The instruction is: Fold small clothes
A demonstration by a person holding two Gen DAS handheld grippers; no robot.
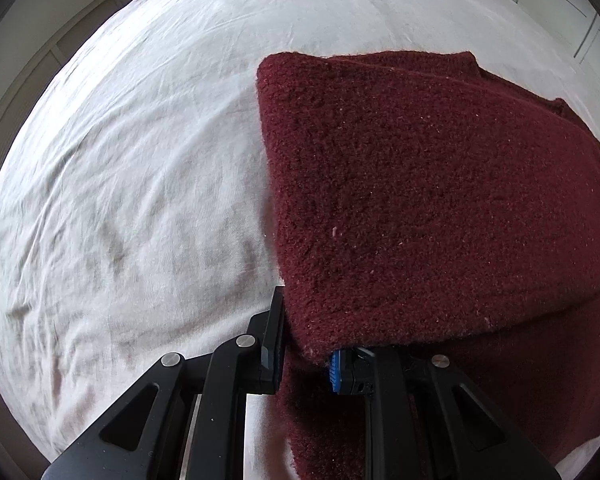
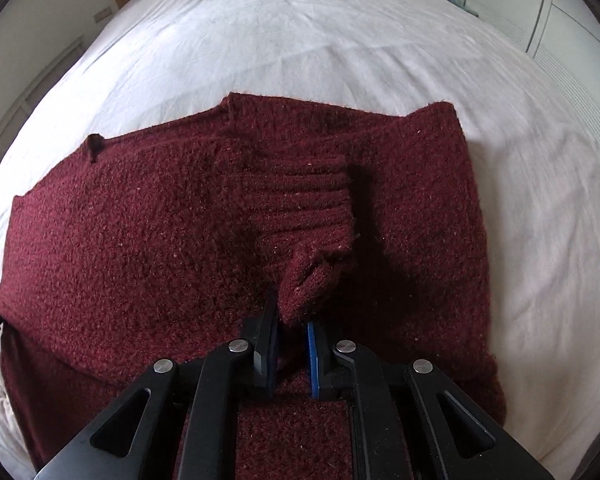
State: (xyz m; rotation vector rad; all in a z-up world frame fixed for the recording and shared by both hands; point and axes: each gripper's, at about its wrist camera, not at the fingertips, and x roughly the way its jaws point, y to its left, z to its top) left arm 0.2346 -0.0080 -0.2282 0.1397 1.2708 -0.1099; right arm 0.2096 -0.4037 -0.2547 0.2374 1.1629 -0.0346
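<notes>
Left wrist view shows my left claw [image 1: 304, 344] clamped on the near corner of the folded side panel of the dark red sweater [image 1: 440, 200], which lies on the white bed sheet [image 1: 120, 200] with that flap raised over the body. Through the right wrist camera, my right claw [image 2: 292, 320] is pinched tight on a bunched bit of the sleeve just below its ribbed cuff [image 2: 300, 200], with the sleeve hanging above the middle of the sweater's body. I judge I am mid-way through the side folds: sleeve and side being laid inward across the torso. Next I should lower both pieces flat, release, then smooth before folding the length in half.
</notes>
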